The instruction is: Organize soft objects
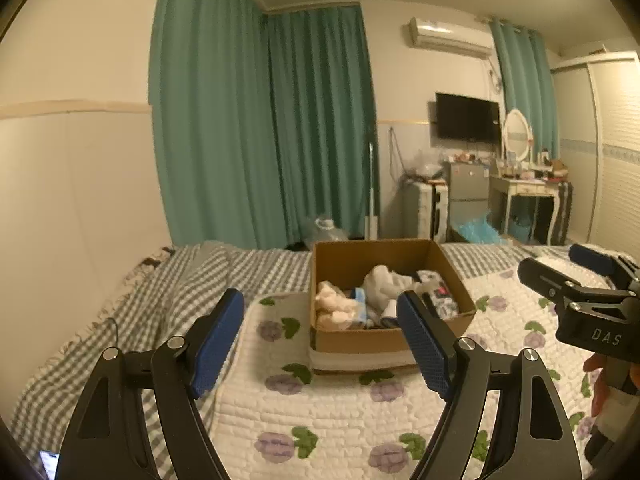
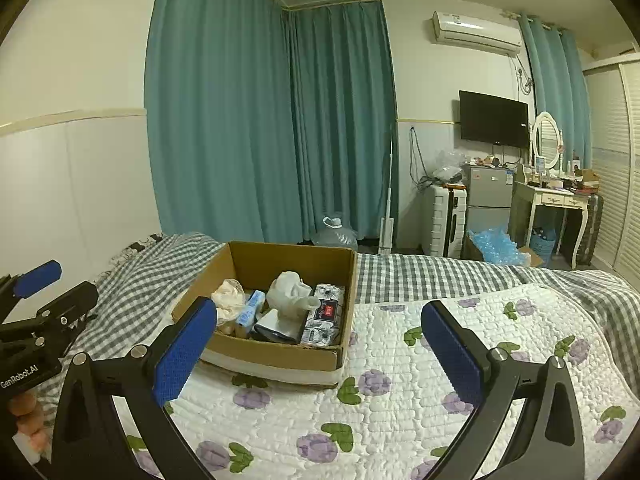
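Teal curtains [image 2: 248,120], wall television [image 2: 493,119], air conditioner [image 2: 476,32], vanity mirror [image 2: 546,145]

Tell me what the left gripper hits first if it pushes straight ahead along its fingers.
Probably the open brown cardboard box on the floral quilt. The open left gripper points at the box's near wall, with bare quilt between. Depth is unclear, so it might reach the soft things inside instead.

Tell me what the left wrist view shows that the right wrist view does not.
Only the left wrist view shows the lit phone screen at its bottom-left corner. Only the right wrist view shows the black-and-white patterned tissue pack's red label clearly. Both show the open brown cardboard box on the white floral quilt, and the open left claw and open right claw, both empty.
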The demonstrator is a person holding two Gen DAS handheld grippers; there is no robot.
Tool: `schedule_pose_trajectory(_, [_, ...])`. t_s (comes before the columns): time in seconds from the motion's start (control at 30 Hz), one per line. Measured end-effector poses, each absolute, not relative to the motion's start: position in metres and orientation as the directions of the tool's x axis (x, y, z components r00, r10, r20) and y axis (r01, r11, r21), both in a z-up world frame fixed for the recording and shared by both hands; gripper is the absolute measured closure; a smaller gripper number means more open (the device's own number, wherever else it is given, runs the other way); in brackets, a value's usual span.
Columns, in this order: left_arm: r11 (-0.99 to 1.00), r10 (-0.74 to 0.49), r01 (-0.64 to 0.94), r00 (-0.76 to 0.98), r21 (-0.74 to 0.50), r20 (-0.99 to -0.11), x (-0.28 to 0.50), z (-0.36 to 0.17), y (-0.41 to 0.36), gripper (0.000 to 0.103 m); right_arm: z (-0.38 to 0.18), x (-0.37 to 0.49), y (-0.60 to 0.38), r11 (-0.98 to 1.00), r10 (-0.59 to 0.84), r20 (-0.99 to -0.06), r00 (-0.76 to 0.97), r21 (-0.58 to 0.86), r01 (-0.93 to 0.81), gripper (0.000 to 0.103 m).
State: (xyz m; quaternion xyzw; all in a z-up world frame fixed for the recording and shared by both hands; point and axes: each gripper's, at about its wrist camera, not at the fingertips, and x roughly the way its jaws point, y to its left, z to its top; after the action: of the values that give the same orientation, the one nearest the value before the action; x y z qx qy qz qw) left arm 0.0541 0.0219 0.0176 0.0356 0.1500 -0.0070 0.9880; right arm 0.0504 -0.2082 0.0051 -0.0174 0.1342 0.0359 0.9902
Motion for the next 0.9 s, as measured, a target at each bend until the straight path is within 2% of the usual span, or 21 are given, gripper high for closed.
schedule_pose_trajectory(0.9, [0.998,0.012,0.011,0.944,0.067,-0.329,0.061,0.0153,0.0229,0.023,0.0042,0.0511,-0.2057,0.996,0.066,-0.277,0.959,-0.039,-0.08,0.0])
